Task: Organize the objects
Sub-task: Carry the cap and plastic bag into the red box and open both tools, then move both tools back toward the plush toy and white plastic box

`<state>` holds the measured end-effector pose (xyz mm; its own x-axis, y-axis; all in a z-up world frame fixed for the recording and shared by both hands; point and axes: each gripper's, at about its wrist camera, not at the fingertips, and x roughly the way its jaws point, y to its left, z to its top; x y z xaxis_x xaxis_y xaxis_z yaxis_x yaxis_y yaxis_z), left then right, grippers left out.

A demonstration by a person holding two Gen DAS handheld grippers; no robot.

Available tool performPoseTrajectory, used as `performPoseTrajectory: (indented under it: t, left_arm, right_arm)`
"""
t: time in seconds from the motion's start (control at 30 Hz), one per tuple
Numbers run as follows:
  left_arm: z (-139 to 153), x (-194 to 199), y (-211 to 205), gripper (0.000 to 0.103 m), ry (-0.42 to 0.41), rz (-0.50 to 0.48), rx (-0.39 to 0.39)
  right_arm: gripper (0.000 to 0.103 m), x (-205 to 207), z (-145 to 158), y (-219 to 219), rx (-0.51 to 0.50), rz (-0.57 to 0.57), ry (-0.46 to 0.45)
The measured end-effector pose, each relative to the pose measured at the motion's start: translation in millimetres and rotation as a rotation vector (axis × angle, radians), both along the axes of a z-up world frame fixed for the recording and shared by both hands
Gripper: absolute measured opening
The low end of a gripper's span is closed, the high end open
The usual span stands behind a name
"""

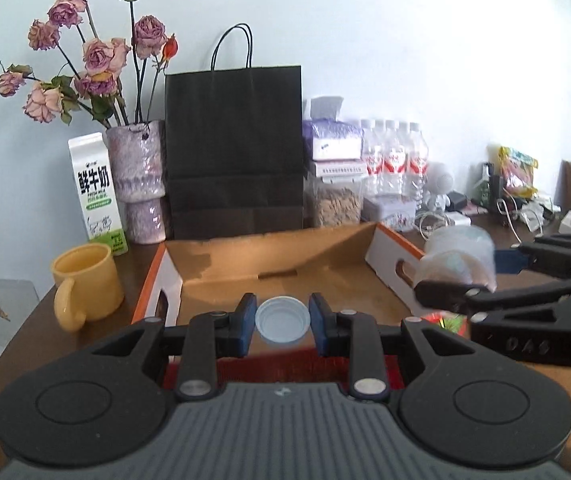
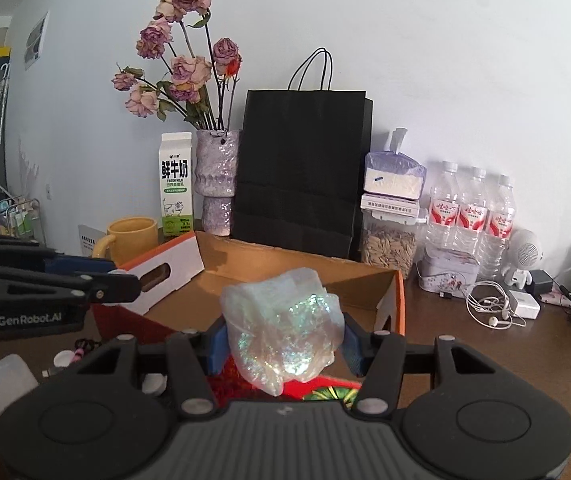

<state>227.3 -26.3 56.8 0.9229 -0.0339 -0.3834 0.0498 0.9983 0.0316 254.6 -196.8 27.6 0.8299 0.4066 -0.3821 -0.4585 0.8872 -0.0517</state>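
Note:
My left gripper (image 1: 282, 316) is shut on a small pale round cap (image 1: 282, 322), held between its blue pads just before the open cardboard box (image 1: 269, 256). My right gripper (image 2: 283, 344) is shut on a crumpled iridescent plastic bundle (image 2: 281, 324), also in front of the box (image 2: 305, 268). In the left wrist view the right gripper (image 1: 469, 270) comes in from the right with the bundle (image 1: 459, 258) beside the box's right wall. The left gripper (image 2: 121, 276) shows at the left edge of the right wrist view, near the box's left wall.
Behind the box stand a yellow mug (image 1: 87, 282), a milk carton (image 1: 97, 194), a vase of dried roses (image 1: 137, 180), a black paper bag (image 1: 233, 152), a seed jar (image 2: 387, 248) and water bottles (image 2: 471, 216). Earphones (image 2: 493, 308) and chargers lie right. A red patterned thing (image 2: 325, 386) lies under the grippers.

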Motion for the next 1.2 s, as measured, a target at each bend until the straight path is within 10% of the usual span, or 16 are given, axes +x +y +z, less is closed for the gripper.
performPoseTrajectory:
  t: [0.63,0.7,0.77,1.2]
  left_arm:
    - [-24,91,28,0.030,0.086,0.129,-0.077]
    - [-23,89,26,0.043,0.082,0.129,-0.072]
    - [-22,87,26,0.103,0.071,0.143,-0.075]
    - [-20,86,25,0.103,0.073,0.161,-0.084]
  right_arm:
    - [0.058,91,-31,47,-0.009,-0.018,0.155]
    - [0.075,92,-32,47,-0.010,-0.020,0.161]
    - [0.101,92,-32,46,-0.010,-0.029,0.159]
    - [0.103,93,-30,43,-0.001,-0.048,0.164]
